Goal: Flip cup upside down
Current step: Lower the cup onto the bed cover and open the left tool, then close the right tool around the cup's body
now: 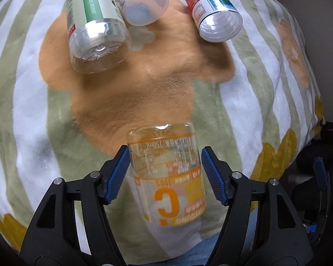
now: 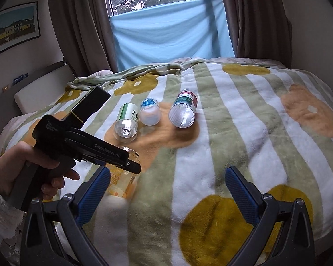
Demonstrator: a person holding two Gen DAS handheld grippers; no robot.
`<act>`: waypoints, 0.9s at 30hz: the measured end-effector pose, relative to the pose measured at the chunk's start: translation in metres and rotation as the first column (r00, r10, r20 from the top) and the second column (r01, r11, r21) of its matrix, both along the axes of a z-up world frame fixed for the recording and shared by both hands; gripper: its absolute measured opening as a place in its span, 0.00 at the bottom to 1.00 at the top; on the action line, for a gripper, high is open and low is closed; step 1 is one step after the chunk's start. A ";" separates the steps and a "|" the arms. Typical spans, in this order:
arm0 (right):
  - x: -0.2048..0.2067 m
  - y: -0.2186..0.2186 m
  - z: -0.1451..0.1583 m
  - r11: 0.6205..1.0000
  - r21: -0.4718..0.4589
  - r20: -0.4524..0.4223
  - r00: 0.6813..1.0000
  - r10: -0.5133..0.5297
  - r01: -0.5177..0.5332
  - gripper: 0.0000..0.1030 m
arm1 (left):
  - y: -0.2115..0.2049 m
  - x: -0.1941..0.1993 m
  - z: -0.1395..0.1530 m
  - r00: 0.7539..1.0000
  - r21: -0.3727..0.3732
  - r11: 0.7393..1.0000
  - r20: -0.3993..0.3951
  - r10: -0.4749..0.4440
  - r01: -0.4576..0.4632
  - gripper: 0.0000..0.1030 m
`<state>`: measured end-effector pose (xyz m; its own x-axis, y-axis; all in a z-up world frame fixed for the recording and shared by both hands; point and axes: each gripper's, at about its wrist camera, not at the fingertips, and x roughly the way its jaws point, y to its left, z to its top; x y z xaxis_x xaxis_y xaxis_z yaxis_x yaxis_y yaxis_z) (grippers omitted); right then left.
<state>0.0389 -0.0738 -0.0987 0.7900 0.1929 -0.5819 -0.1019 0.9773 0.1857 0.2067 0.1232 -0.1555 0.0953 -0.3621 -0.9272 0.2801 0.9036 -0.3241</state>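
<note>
A clear cup with orange print point(image 1: 168, 173) stands upside down on the blanket, its flat base up and the lettering inverted. My left gripper point(image 1: 165, 173) is open around it, one blue pad on each side, with small gaps to the cup's wall. In the right wrist view the cup point(image 2: 122, 184) shows partly behind the left gripper's black body point(image 2: 86, 148), held by a hand. My right gripper point(image 2: 167, 188) is open and empty over the blanket, to the right of the cup.
Three cut bottle cups lie on their sides farther back: green label point(image 1: 93, 28), blue label point(image 1: 142, 2), red label point(image 1: 213, 8). The striped floral blanket point(image 2: 233, 133) covers the bed. A headboard and pillow are at left, a curtained window behind.
</note>
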 end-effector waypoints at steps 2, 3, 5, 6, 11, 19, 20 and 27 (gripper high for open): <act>0.001 -0.002 0.004 1.000 0.012 -0.004 1.000 0.008 -0.008 1.00 | 0.006 -0.003 0.009 0.999 0.011 1.000 0.046 0.005 -0.006 0.92; 0.002 -0.003 0.007 1.000 0.011 -0.004 1.000 0.012 -0.012 1.00 | 0.010 -0.005 0.016 0.997 0.022 1.000 0.079 0.007 -0.009 0.94; 0.006 -0.004 0.015 0.999 0.009 -0.011 0.999 0.037 -0.037 1.00 | 0.021 -0.010 0.028 0.992 0.036 0.999 0.128 0.012 -0.017 0.94; 0.010 -0.005 0.020 0.998 0.024 -0.018 0.998 0.064 -0.063 1.00 | 0.029 -0.013 0.034 0.988 0.034 0.999 0.153 0.022 -0.028 0.94; 0.045 0.001 0.057 0.980 0.071 -0.119 0.974 0.195 -0.188 1.00 | 0.072 -0.036 0.057 0.952 0.023 0.997 0.297 0.070 -0.080 0.94; 0.149 0.064 0.024 0.946 0.200 -0.582 0.745 0.326 -0.257 1.00 | 0.107 -0.065 0.050 0.934 -0.039 0.995 0.344 0.099 -0.091 0.94; 0.158 0.073 0.011 0.952 0.184 -0.635 0.710 0.305 -0.245 1.00 | 0.110 -0.069 0.047 0.935 -0.045 0.995 0.342 0.097 -0.087 0.94; 0.193 0.105 -0.056 0.982 0.088 -0.820 0.547 0.167 -0.167 0.89 | 0.116 -0.086 0.028 0.935 -0.040 0.998 0.350 0.051 -0.040 0.94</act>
<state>0.2321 0.0314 -0.1551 -0.0773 0.2694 -0.9599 -0.0668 0.9592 0.2746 0.1205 0.2391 -0.1273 0.4295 -0.3784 -0.8199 0.3399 0.9089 -0.2415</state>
